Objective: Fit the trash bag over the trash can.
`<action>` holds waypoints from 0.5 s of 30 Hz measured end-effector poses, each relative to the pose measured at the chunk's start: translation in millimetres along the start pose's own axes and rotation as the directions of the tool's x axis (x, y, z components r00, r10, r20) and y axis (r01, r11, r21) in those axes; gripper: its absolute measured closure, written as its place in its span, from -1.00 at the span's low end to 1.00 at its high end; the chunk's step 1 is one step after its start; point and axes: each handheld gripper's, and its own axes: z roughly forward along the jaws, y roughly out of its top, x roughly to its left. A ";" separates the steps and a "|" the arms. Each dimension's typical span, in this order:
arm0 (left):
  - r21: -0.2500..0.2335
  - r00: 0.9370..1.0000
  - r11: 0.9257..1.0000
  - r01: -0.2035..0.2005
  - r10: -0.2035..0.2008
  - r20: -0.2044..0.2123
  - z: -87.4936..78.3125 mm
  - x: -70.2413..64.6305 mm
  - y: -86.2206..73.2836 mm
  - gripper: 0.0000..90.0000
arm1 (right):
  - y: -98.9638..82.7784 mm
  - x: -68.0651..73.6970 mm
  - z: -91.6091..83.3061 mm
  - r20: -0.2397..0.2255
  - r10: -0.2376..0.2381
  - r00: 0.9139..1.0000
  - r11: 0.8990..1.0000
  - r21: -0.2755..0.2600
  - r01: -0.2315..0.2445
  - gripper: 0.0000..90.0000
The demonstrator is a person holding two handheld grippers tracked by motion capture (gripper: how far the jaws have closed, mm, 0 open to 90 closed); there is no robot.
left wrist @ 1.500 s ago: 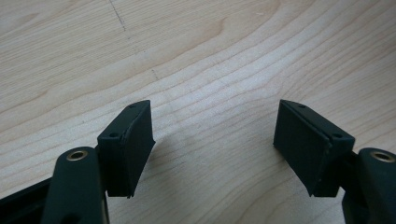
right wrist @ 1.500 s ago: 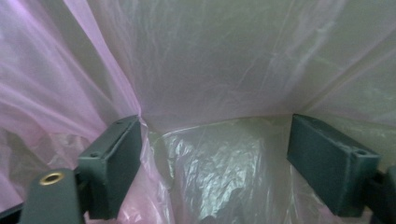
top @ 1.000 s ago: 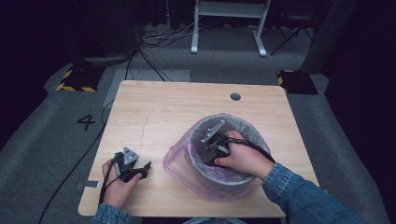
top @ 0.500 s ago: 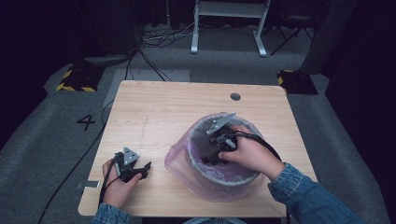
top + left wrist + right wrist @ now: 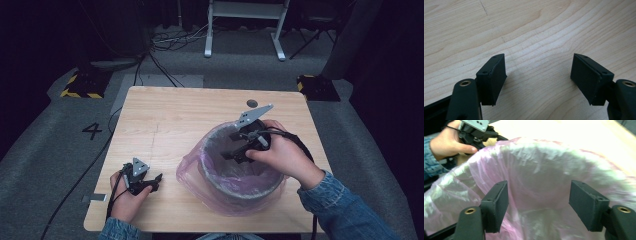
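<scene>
Leftmost on the wooden table [image 5: 165, 115], the left gripper [image 5: 152, 181] lies low near the front edge, cradled in the person's left hand [image 5: 127, 197], seemingly parked there so it is out of the way while the other hand works. Its own view looks along two black jaws standing wide apart over bare wood grain, with nothing between them. Moving rightward, the grey bin [image 5: 240, 186] stands on the front right part of the table, lined with a thin pink plastic bag [image 5: 192, 170] whose mouth is folded out over the rim and slumps loosely down the left side onto the tabletop. That loose drape suggests the liner is not yet snug, which is probably why a gripper is busy at it. Further right, the right gripper [image 5: 235, 150] hangs over the bin's opening near the far rim, held by the right hand [image 5: 282, 155] and angled down toward the inside. Its jaws have just been closing a little yet remain clearly apart, and in the right gripper view the crinkled bag wall [image 5: 541, 185] lies beyond them, not pinched by either pad. Judging by this, the next grab at the film needs a thin fold caught squarely.
</scene>
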 end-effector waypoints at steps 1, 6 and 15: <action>0.000 1.000 1.000 0.000 0.000 0.000 0.0 0.1 0.0 -0.37 | 0.4 -1.4 -3.6 0.013 -0.012 1.000 1.000 0.004 0.011 -0.24; 0.003 1.000 1.000 0.004 -0.004 0.004 0.0 0.5 0.1 -0.37 | -3.5 -11.0 -18.3 0.076 -0.057 0.995 0.997 0.055 0.053 -0.14; 0.004 1.000 1.000 0.012 -0.012 0.009 0.6 0.3 0.5 -0.37 | -26.6 -28.3 -16.8 0.106 -0.042 0.994 0.980 0.198 0.020 -0.08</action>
